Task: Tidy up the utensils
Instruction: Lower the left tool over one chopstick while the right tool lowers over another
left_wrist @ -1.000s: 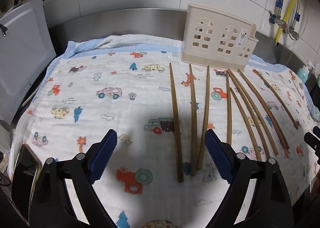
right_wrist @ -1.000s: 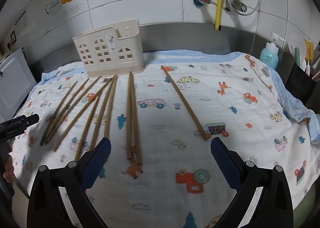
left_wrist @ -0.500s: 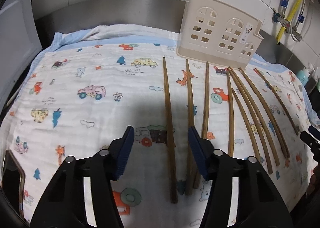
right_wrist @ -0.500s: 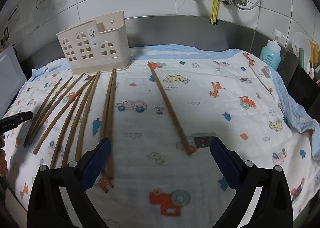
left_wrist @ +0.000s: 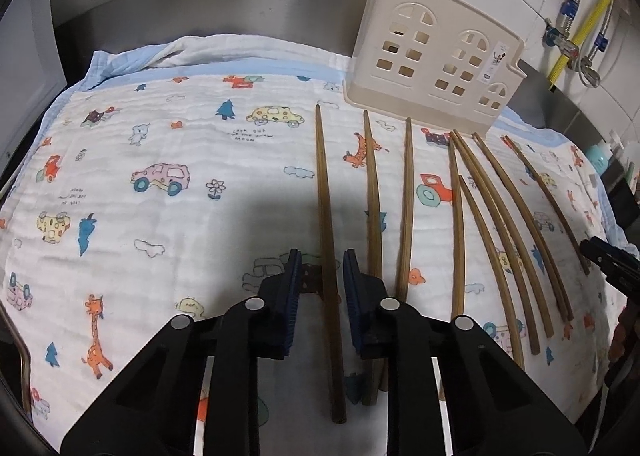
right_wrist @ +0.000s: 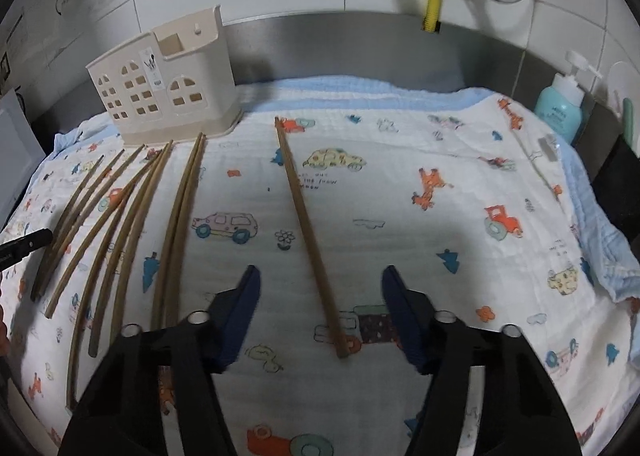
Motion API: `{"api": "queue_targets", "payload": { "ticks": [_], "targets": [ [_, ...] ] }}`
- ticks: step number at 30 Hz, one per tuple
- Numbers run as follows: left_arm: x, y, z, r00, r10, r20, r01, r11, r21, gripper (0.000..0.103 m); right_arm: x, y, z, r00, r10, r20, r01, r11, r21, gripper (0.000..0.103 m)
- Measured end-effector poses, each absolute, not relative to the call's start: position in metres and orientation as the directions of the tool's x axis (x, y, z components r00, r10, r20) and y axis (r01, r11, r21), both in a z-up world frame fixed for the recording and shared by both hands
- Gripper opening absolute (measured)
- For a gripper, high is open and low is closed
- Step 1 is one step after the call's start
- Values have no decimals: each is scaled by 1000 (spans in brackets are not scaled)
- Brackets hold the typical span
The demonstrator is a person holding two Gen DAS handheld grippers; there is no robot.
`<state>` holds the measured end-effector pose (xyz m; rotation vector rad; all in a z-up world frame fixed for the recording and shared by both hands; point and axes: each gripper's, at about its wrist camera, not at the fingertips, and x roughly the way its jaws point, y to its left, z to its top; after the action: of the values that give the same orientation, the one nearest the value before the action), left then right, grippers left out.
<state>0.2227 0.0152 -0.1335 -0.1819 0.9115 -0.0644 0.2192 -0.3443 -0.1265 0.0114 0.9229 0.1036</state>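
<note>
Wooden chopsticks (left_wrist: 408,207) lie in a loose row on a cartoon-printed cloth (left_wrist: 160,175) over the counter, in front of a cream holder (left_wrist: 432,63). In the left wrist view the left claw (left_wrist: 320,280) has just been closing around the leftmost chopstick (left_wrist: 326,215), its blue pads near the stick but not yet pressing it.

In the right wrist view the right claw (right_wrist: 320,296), also just closing, straddles a lone chopstick (right_wrist: 308,232) lying apart from the others, pads well clear of it.
</note>
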Motion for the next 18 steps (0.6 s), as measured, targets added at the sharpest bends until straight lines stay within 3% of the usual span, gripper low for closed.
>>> {"api": "queue_targets", "payload": {
  "ticks": [7,11,14,18],
  "targets": [
    [226,14,-137,604,-148,-783,-11,981,-194,19,230,-342,-139,569,100,-816,-107,993,48,30],
    [227,15,-139,605,-156,-781,-13,979,-206,19,231,-342,-138,572,99,-815,-112,993,42,24],
    [227,15,-139,606,-155,-780,-12,979,-204,19,232,-341,-138,571,99,-815,-119,992,36,13],
    [229,16,-140,607,-159,-778,-17,977,-213,19,235,-342,-138,571,100,-815,-122,992,36,12]
  ]
}}
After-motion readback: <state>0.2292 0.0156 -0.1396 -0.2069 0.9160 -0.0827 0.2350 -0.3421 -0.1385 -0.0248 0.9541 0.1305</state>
